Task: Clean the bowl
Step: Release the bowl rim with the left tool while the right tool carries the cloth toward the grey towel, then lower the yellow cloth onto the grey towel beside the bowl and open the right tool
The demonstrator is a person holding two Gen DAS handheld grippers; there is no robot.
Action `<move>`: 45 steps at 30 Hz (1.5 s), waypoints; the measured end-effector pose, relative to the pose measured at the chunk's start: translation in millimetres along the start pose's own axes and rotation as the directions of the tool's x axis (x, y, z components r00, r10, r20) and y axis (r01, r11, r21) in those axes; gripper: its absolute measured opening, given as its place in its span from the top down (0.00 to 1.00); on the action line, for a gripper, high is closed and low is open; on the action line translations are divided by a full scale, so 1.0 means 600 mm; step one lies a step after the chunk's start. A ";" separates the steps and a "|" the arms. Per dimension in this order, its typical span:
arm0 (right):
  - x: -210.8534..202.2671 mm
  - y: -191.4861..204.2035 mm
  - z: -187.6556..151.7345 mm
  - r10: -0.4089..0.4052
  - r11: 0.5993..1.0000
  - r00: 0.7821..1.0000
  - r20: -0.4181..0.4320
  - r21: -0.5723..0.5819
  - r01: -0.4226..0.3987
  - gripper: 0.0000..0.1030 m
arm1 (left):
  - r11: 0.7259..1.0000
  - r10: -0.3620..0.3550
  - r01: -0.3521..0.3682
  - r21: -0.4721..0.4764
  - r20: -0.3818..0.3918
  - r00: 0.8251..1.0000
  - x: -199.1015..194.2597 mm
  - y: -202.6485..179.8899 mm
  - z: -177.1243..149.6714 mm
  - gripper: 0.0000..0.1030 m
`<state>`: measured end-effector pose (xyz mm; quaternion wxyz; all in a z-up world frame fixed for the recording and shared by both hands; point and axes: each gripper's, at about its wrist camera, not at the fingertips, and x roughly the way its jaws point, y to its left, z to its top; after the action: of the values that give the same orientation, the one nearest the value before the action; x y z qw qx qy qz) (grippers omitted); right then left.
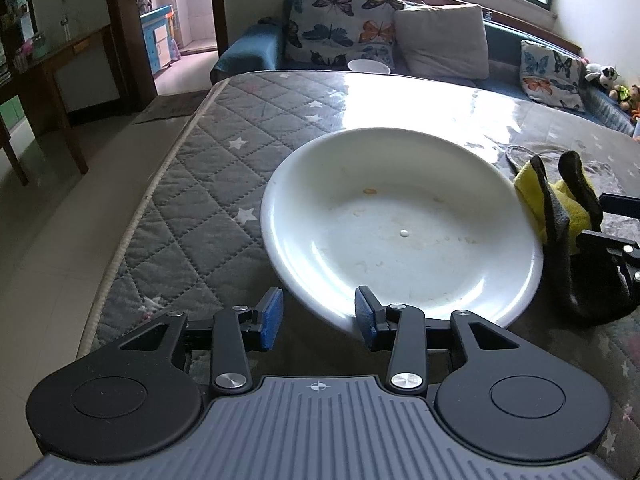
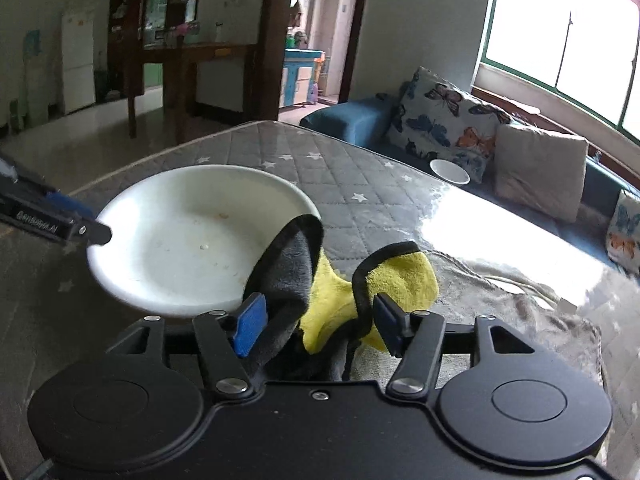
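While left view hides it, right claw (image 2: 316, 322) straddles cloth (image 2: 340, 292), beside bowl (image 2: 188, 240)

Left hand-held gripper (image 1: 318, 314) sat level and low, blue pads parted, jaws open with one pad either side of a rim. Right hand-held gripper (image 2: 318, 324) was also parted wide, pads flanking bunched fabric without clamping it.

A: What does the left hand-held gripper (image 1: 316, 316) look like?
B: Black linkage arms with silver screws, blue pads (image 1: 270, 322) on the fingers, two round black discs, and a ribbed grey body bearing a crosshair mark.
A: And the right hand-held gripper (image 2: 320, 324)?
B: The same arms and blue pads (image 2: 250, 326), but a smooth black body.
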<state>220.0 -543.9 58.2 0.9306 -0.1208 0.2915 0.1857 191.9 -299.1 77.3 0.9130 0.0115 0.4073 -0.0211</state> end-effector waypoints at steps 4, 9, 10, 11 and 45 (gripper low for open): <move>0.005 -0.017 -0.002 -0.010 0.999 1.000 -0.001 0.045 0.010 0.36 | 1.000 -0.001 0.001 -0.001 -0.001 1.000 -0.001 -0.001 0.004 0.59; 0.012 -0.026 -0.008 0.047 0.994 0.999 -0.001 0.095 -0.047 0.36 | 1.000 0.002 -0.002 -0.002 0.003 1.000 0.004 -0.004 -0.006 0.59; 0.011 -0.026 -0.008 0.052 0.994 0.999 0.002 0.096 -0.052 0.36 | 1.000 0.003 -0.003 -0.001 0.003 1.000 0.003 -0.005 -0.007 0.59; 0.011 -0.024 -0.008 0.057 0.994 0.998 0.004 0.094 -0.057 0.36 | 1.000 0.003 -0.003 -0.001 0.004 1.000 0.001 -0.006 -0.008 0.58; 0.101 -0.005 -0.010 0.067 0.995 0.996 -0.058 0.082 -0.062 0.80 | 1.000 -0.001 0.001 0.002 -0.008 1.000 -0.023 0.002 -0.024 0.55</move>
<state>264.4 -531.8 17.9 0.9188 -0.0797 0.3306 0.2002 171.9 -296.8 78.1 0.9114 0.0122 0.4108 -0.0221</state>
